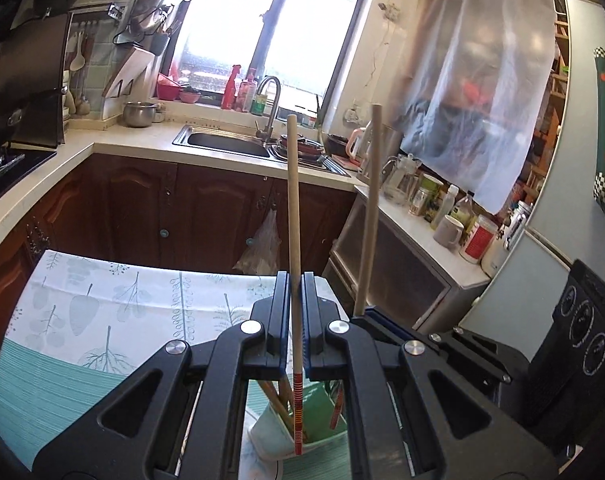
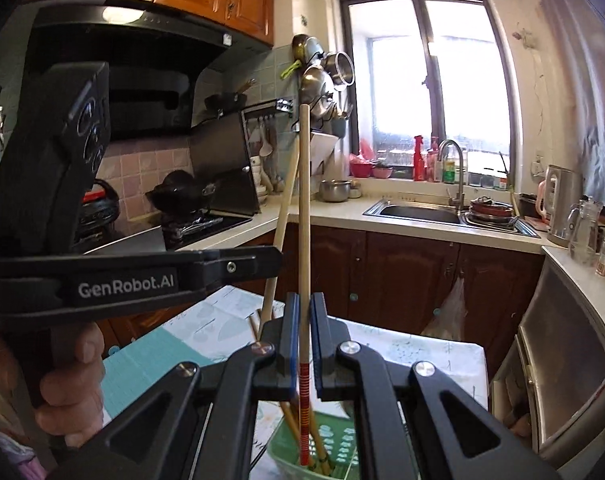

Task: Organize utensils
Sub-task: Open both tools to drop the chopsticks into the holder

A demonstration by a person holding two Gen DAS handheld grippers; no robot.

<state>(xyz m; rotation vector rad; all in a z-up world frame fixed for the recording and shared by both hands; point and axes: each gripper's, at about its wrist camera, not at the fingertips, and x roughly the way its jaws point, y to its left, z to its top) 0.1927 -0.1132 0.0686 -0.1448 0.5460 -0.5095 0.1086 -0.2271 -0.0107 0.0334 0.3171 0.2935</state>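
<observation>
on the left, the left gripper (image 1: 296,312) is clenched on a long wooden chopstick (image 1: 293,216) with red stripes at its lower end, held nearly upright, its tip hanging inside the green utensil holder (image 1: 318,404) that stands on the leaf-print tablecloth (image 1: 102,304). the person's left hand (image 2: 62,376) wraps that tool's handle, and the side of the tool reads "GenRobot.AI" in white letters, the only writing i can make out; the bottle labels by the window are too small to read. to the right, the right gripper (image 2: 301,340) is likewise clamped on a matching chopstick (image 2: 303,216), also upright, striped end down in the same holder. a few darker sticks (image 2: 298,436) already lean inside the holder, so i'd judge the sorting partly done: some utensils are in, and this pair is poised over or just entering the slot but not yet let go. what's left, as far as i can see, is lowering and releasing both. whether more utensils wait on the table i can't tell. behind, the sink (image 2: 418,212) sits under the bright window.
</observation>
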